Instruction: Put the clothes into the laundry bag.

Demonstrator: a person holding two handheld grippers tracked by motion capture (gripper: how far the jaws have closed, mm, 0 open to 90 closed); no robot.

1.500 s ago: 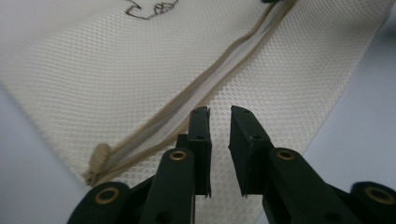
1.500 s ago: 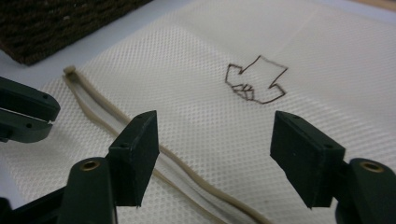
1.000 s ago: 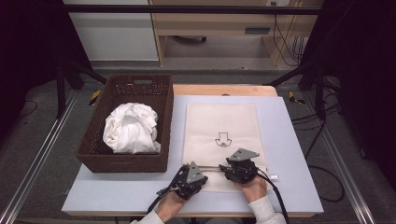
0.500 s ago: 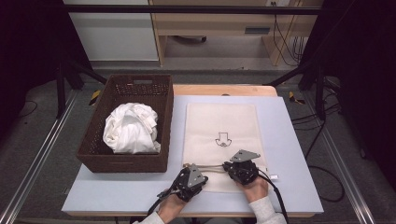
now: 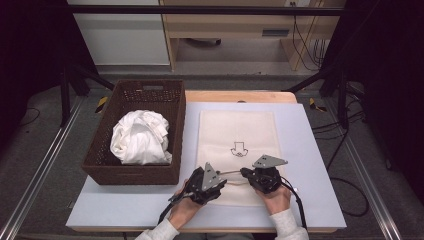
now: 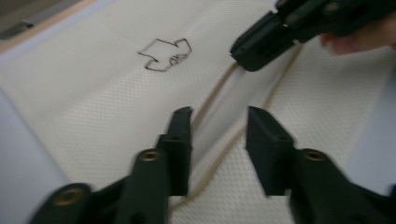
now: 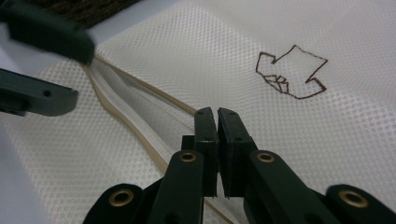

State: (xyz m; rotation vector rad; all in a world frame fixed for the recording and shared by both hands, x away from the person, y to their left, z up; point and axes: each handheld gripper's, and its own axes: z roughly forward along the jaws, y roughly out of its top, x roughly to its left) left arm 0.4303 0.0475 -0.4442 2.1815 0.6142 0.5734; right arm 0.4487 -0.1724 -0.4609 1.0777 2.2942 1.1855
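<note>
High view: a cream mesh bag (image 5: 237, 145) is laid flat on the table (image 5: 310, 150), near its front edge, just right of a brown basket (image 5: 135, 167) in which a white cloth (image 5: 141, 137) is bunched. Both grippers are held low over the bag's near end, facing each other. Left gripper (image 6: 218, 122) is seen spread, its 2 jaws straddling the tan-edged opening seam (image 6: 219, 93) of the bag, nothing gripped between them. Right gripper (image 7: 217, 116) is pressed together, jaws nearly touching, at the same seam (image 7: 140, 109); whether fabric is pinched cannot be told. A dark arrow mark (image 7: 292, 72) is printed on the bag beyond the jaws.
</note>
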